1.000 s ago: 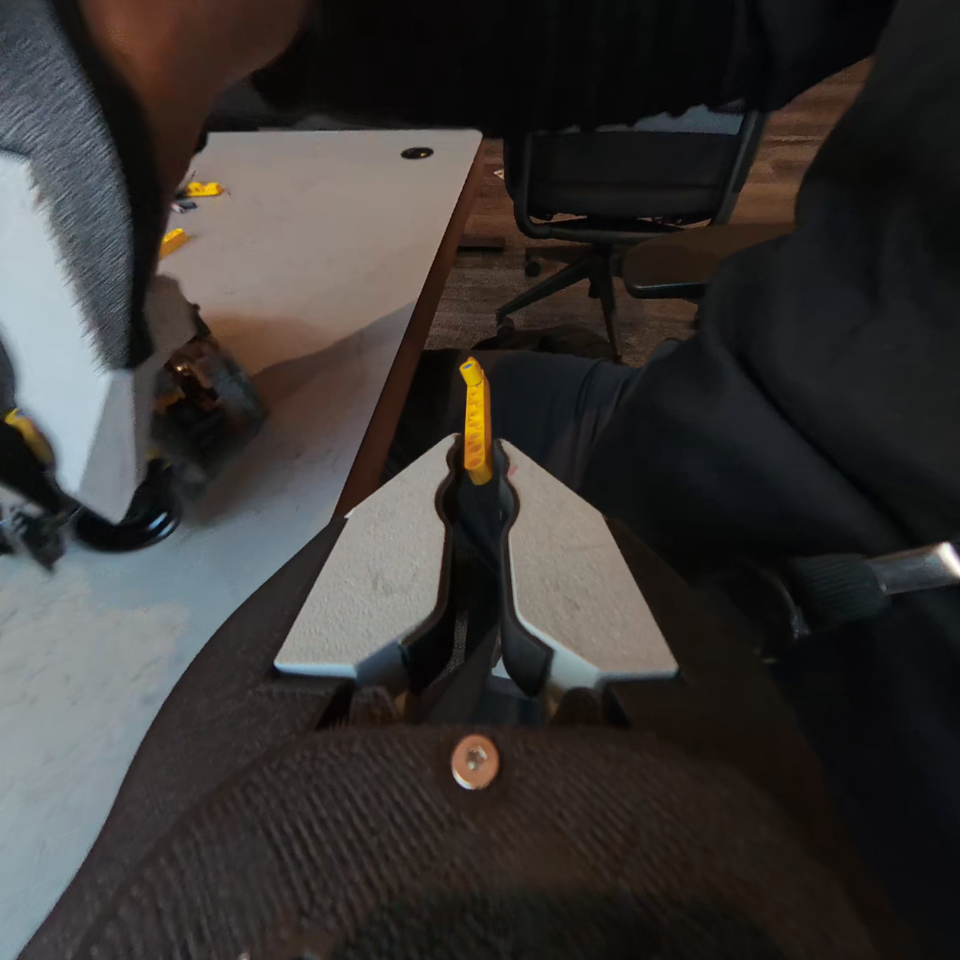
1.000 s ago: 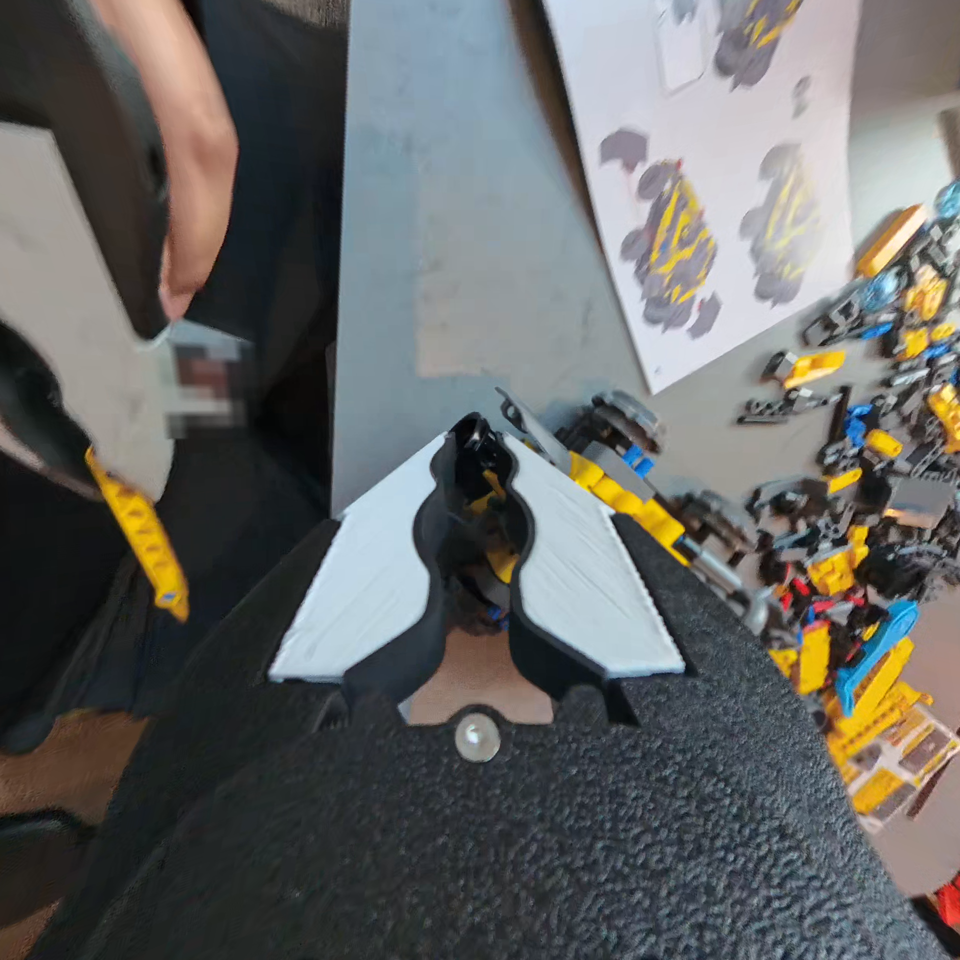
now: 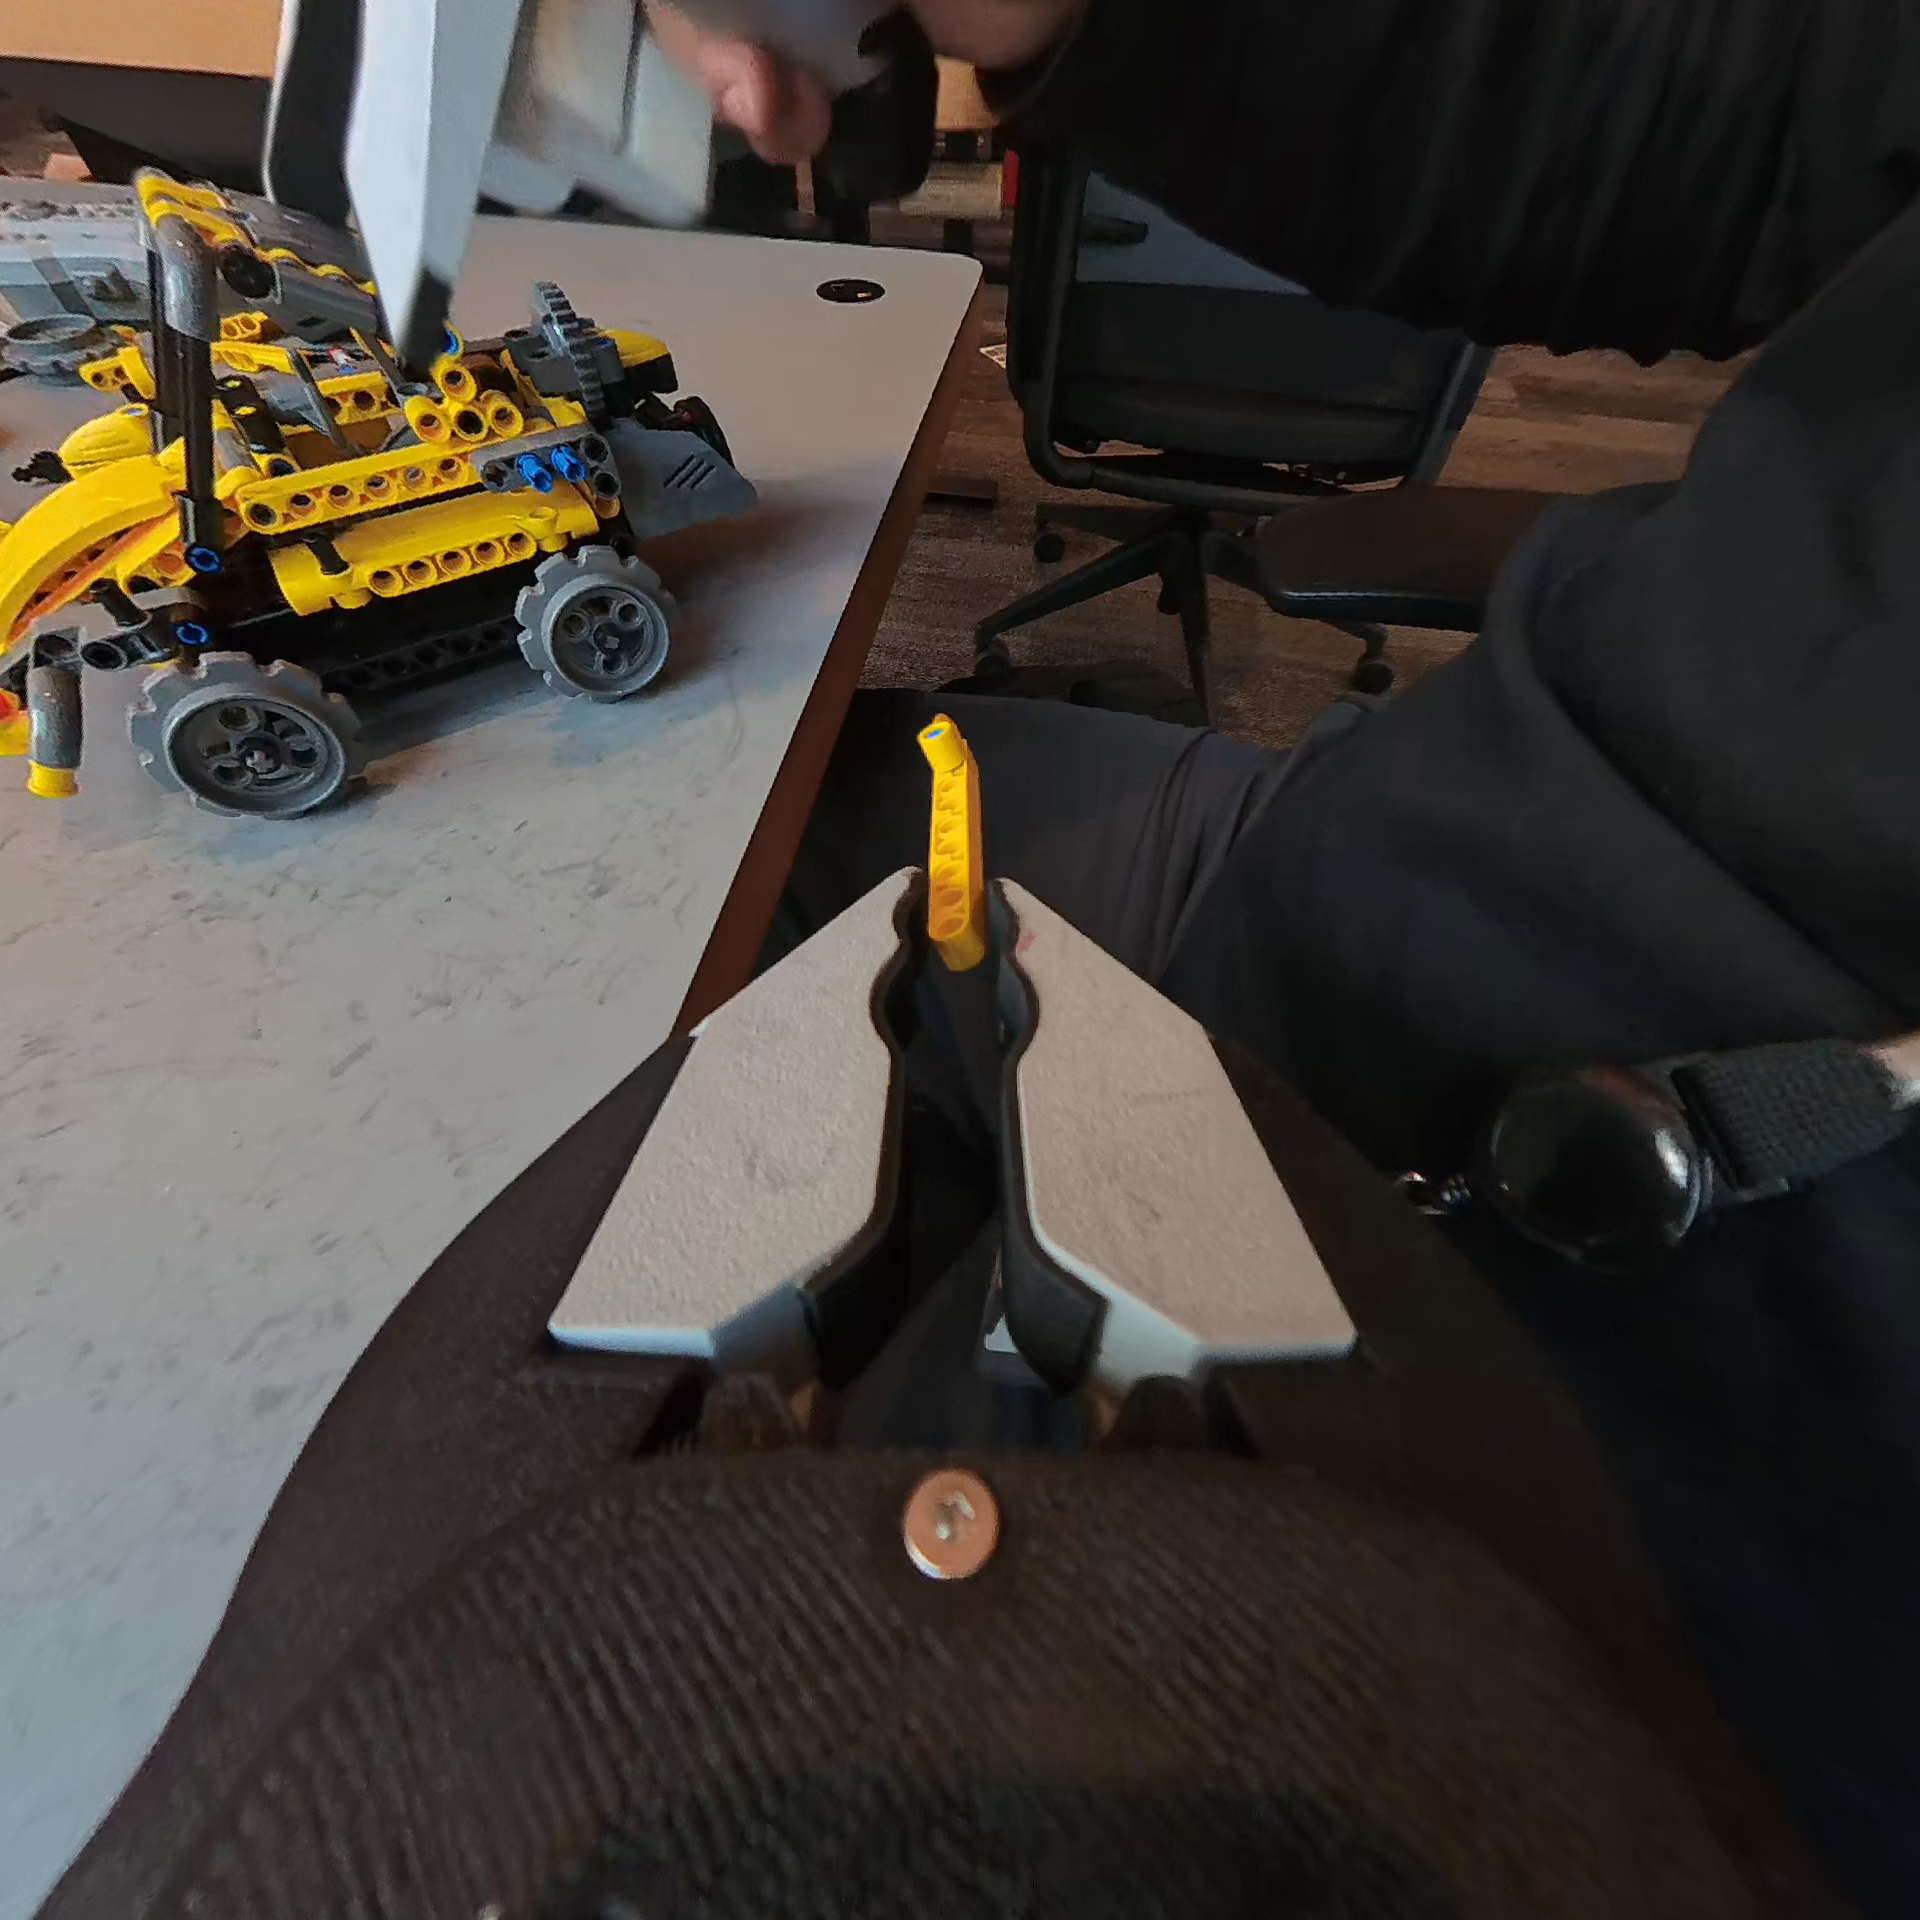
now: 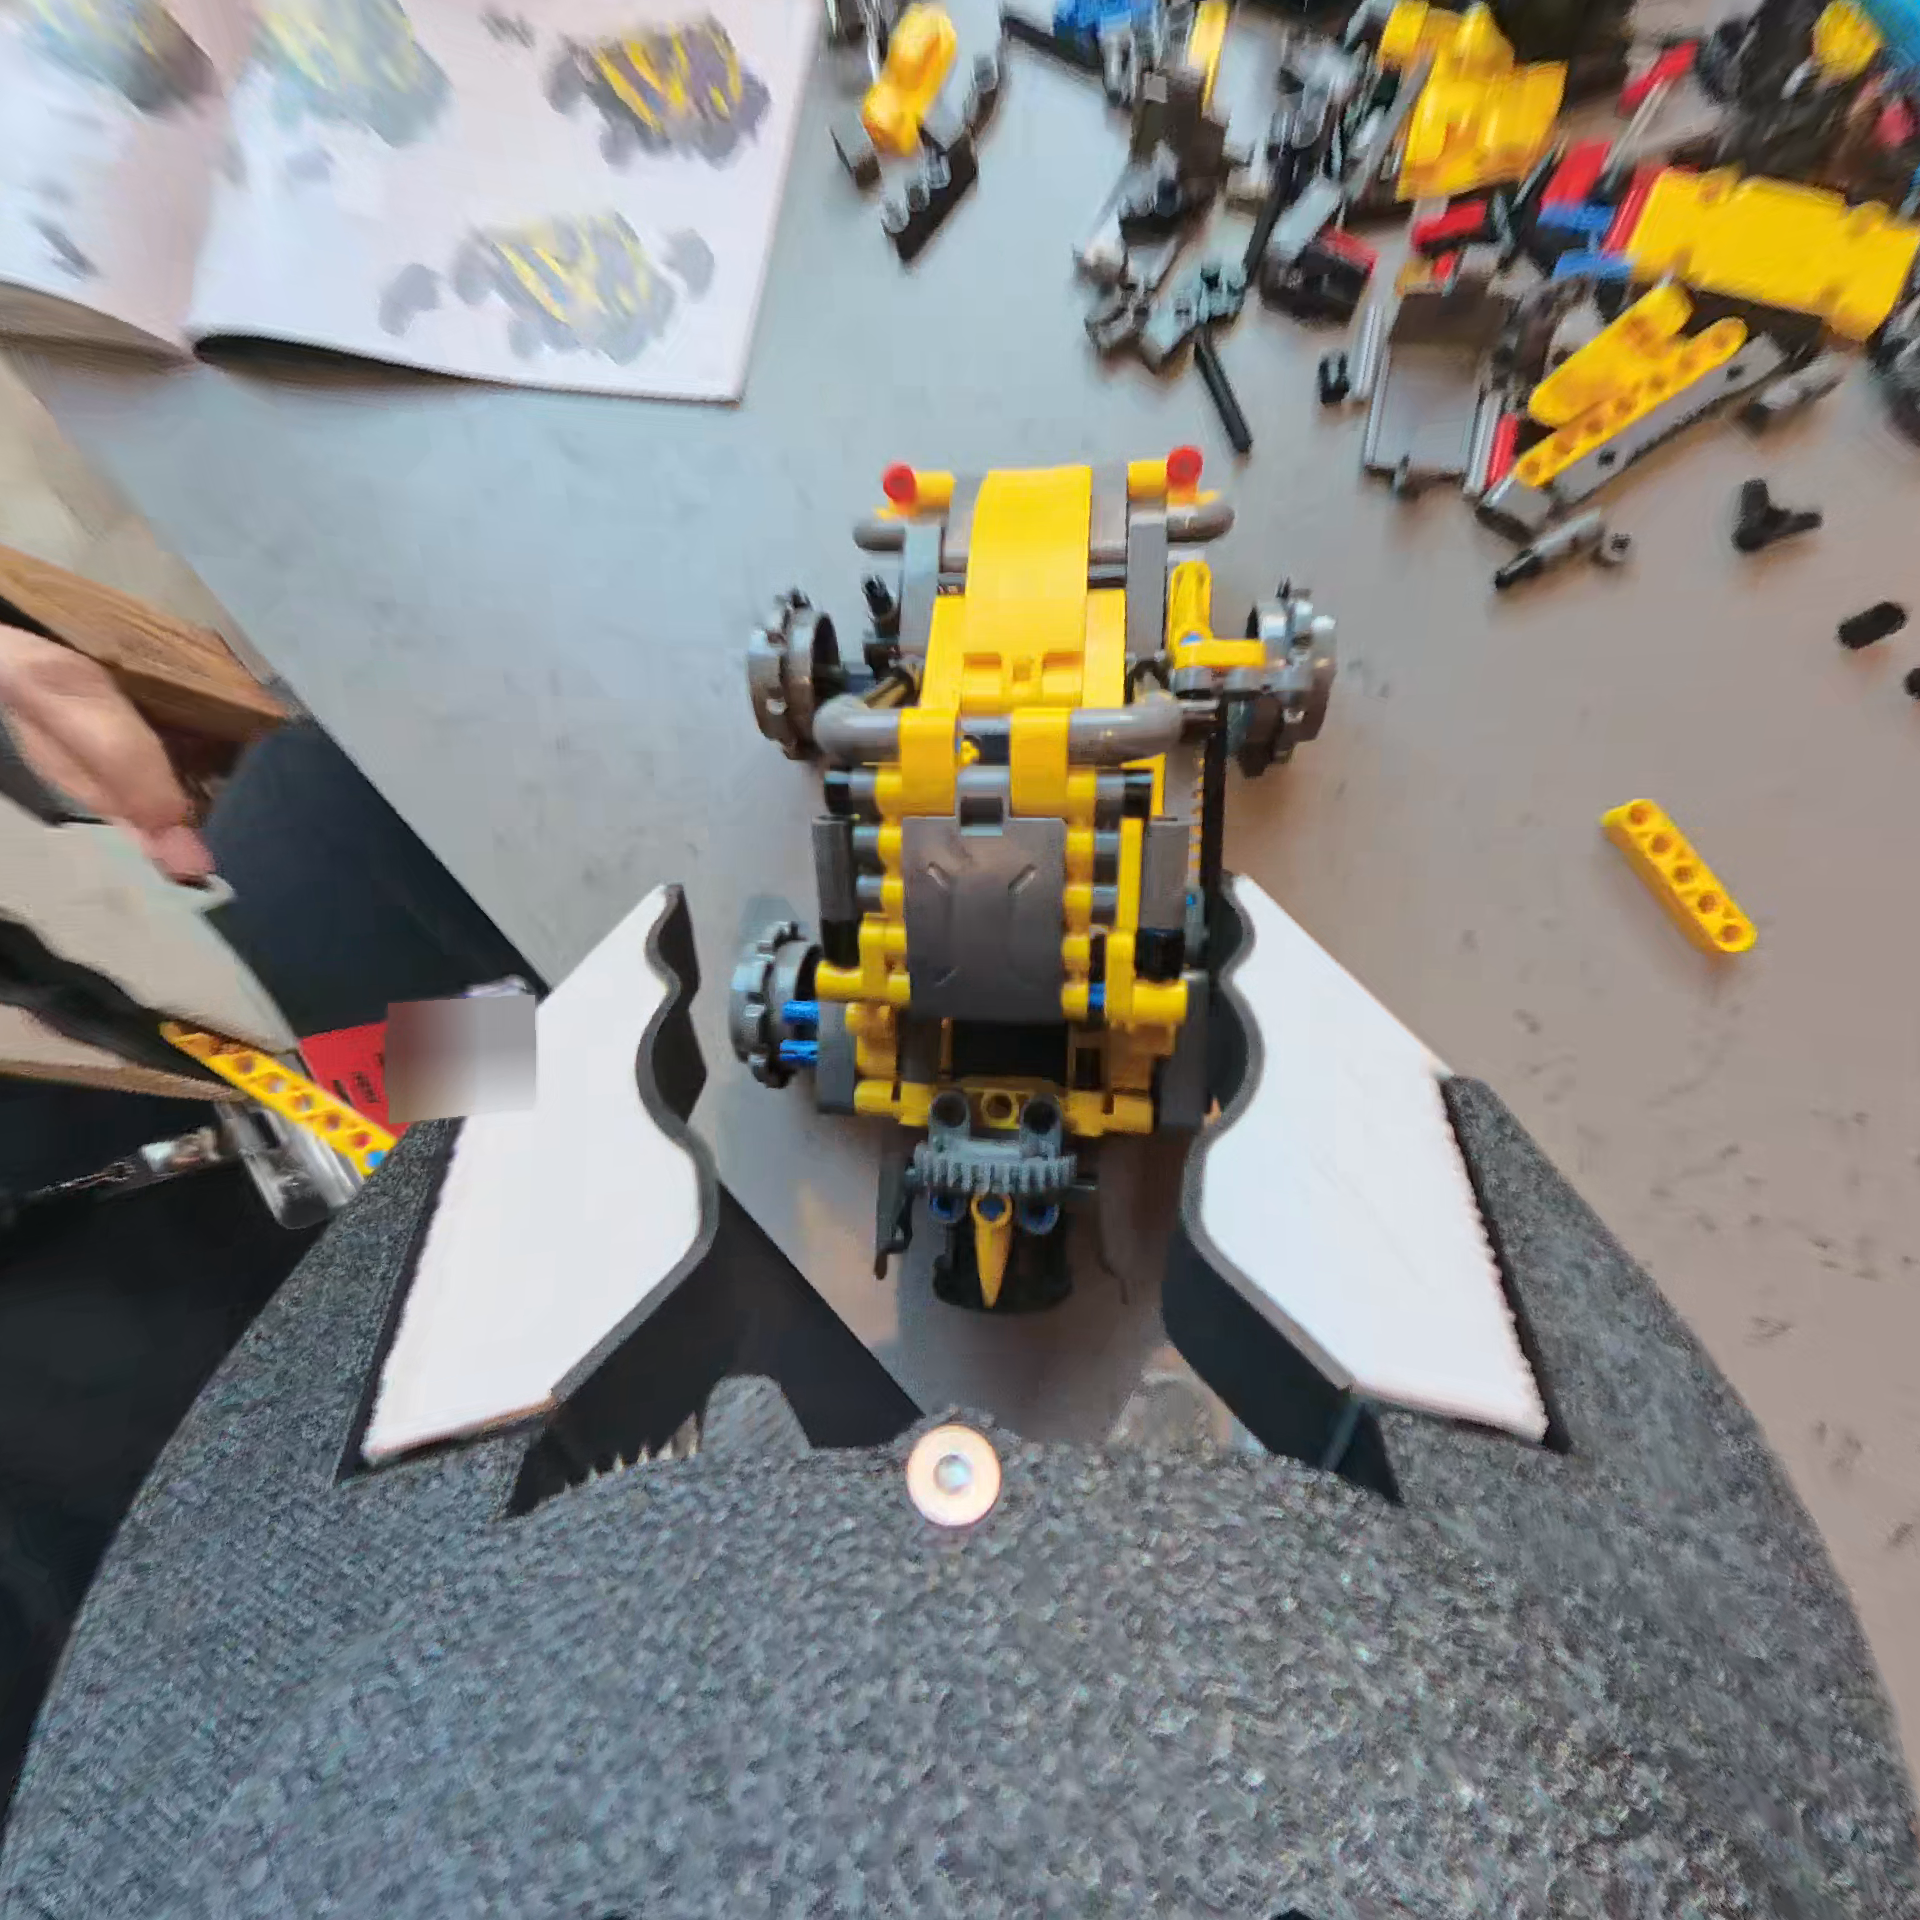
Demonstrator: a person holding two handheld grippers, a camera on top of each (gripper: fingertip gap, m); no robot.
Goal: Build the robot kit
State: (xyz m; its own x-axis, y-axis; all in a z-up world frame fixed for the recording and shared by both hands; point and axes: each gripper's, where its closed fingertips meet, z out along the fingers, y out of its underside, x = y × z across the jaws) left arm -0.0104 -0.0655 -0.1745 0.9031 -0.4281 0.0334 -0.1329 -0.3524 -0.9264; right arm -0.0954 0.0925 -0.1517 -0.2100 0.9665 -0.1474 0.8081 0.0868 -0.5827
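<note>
Left gripper (image 3: 951,899) fingers clamp yellow beam (image 3: 954,847), unchanged | right gripper (image 4: 954,1013) fingers now apart, released model car (image 4: 1023,831)

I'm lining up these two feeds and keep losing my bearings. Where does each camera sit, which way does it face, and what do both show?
Left wrist view: sits on the left gripper, off the grey table's edge, looking level past a clamped yellow holed beam to dark-clothed legs and an office chair.
Right wrist view: sits on the open right gripper, looking steeply down on the yellow and grey brick-built vehicle; a hand shows at left.
Shared: vehicle, table, beam, and each view shows the other gripper.
</note>
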